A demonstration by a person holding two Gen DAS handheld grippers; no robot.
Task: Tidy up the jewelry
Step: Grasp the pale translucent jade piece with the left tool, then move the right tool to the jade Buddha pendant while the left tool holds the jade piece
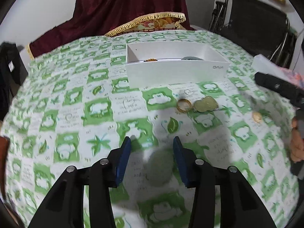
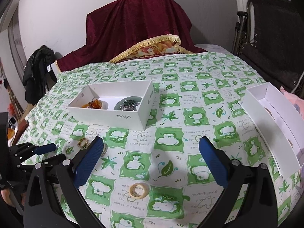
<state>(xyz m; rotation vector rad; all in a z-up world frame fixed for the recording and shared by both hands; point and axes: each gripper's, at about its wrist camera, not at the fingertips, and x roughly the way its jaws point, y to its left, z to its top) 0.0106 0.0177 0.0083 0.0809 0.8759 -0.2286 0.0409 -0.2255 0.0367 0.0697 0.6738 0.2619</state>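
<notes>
In the left wrist view my left gripper point(image 1: 151, 139) hangs low over the green-and-white cloth. A blurred grey-green round piece point(image 1: 161, 168) lies between its blue pads. It sits against the right pad, and a gap shows at the left pad. Farther ahead lie a gold ring point(image 1: 184, 105), a pale gourd-shaped pendant point(image 1: 206, 104) and a small cream ring point(image 1: 256, 116). The white box point(image 1: 176, 66) beyond them holds amber pieces point(image 2: 93, 103) and a green jade piece point(image 2: 129, 102). My right gripper point(image 2: 151, 142) stands wide open and holds nothing, with the cream ring point(image 2: 139, 190) on the cloth below it.
An open white lid point(image 2: 273, 125) lies at the table's right edge. A dark red cloth point(image 2: 138, 24) covers something behind the table, and a black folding chair point(image 2: 269, 43) stands at the back right. A hand point(image 1: 296, 144) holds the right tool.
</notes>
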